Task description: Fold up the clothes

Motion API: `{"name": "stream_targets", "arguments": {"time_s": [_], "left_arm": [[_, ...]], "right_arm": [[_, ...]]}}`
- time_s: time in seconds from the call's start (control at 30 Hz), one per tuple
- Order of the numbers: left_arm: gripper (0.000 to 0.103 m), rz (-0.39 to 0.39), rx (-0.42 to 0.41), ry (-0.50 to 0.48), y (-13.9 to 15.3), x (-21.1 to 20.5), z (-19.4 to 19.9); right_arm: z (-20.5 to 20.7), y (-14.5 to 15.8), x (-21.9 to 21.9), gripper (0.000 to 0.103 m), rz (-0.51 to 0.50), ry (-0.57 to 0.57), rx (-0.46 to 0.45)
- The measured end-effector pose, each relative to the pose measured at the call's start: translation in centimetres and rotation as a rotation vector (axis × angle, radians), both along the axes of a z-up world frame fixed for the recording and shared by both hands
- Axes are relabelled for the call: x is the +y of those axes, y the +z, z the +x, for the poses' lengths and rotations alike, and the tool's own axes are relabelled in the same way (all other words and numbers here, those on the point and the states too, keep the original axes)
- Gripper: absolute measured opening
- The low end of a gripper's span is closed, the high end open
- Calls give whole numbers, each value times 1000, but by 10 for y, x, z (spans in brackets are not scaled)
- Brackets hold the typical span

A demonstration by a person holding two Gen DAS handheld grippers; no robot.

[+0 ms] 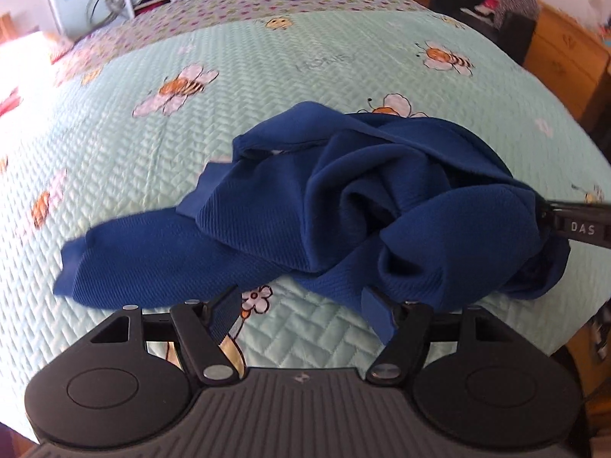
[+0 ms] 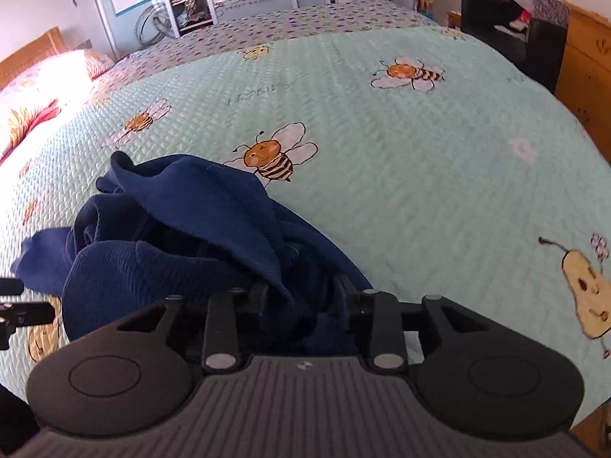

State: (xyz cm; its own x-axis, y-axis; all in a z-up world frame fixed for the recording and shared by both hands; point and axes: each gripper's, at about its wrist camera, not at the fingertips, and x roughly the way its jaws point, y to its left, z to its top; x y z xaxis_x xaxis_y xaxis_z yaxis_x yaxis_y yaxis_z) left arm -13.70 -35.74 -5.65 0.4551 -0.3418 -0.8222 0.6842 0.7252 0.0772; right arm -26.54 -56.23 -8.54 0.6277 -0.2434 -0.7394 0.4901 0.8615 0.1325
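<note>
Crumpled ribbed blue garment (image 1: 343, 206) heaped on quilted bedspread (image 1: 229, 76)

We saw matte black housings on the left gripper (image 1: 305, 307) and right gripper (image 2: 301, 297), each with a ribbed grey centre, two round side discs, silver pivot screws and blue-padded fingers (image 1: 376, 315).

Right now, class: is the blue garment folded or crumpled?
Crumpled: the blue garment lies bunched in loose, irregular folds on the bee-print quilt.

A plain navy-blue garment (image 1: 343, 206) lies on a mint-green quilt (image 2: 420, 191) printed with striped bees.
</note>
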Motion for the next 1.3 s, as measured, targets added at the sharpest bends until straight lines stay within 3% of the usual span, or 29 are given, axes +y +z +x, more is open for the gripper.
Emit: {"name": "stream_targets", "arguments": {"time_s": [0.17,0.27,0.4,0.47,0.6,0.73,0.77,0.83,0.87,0.97,1.13,1.3], "left_arm": [[72,25,-8,12,-4,0,5],[72,17,4,52,-8,6,12],[72,-4,11,85,-5,9,19],[72,6,-3,83,-3,8,19],[72,29,-20,52,-1,0,23],[72,29,-4,29,-1,-14,37],[72,36,-13,31,-1,-18,40],[72,49,-45,24,-2,-28,44],[72,55,-62,20,-2,-32,45],[72,75,-105,-15,-4,-42,47],[72,66,-134,-97,-7,-55,51],[72,76,-144,-192,-19,-71,55]], "right_arm": [[-16,33,24,67,7,34,-59],[-11,46,44,76,-87,134,-91],[19,47,50,76,-200,201,-95],[38,40,45,76,-201,226,-93],[69,20,36,76,-204,239,3],[73,3,22,76,-135,210,41],[71,0,17,74,-111,194,31],[64,-2,4,46,-42,146,-15],[59,-2,-3,26,0,117,-48],[44,0,-25,16,123,25,-145],[23,-15,-56,13,274,-111,-203],[12,-35,-62,25,399,-152,-223]]}}
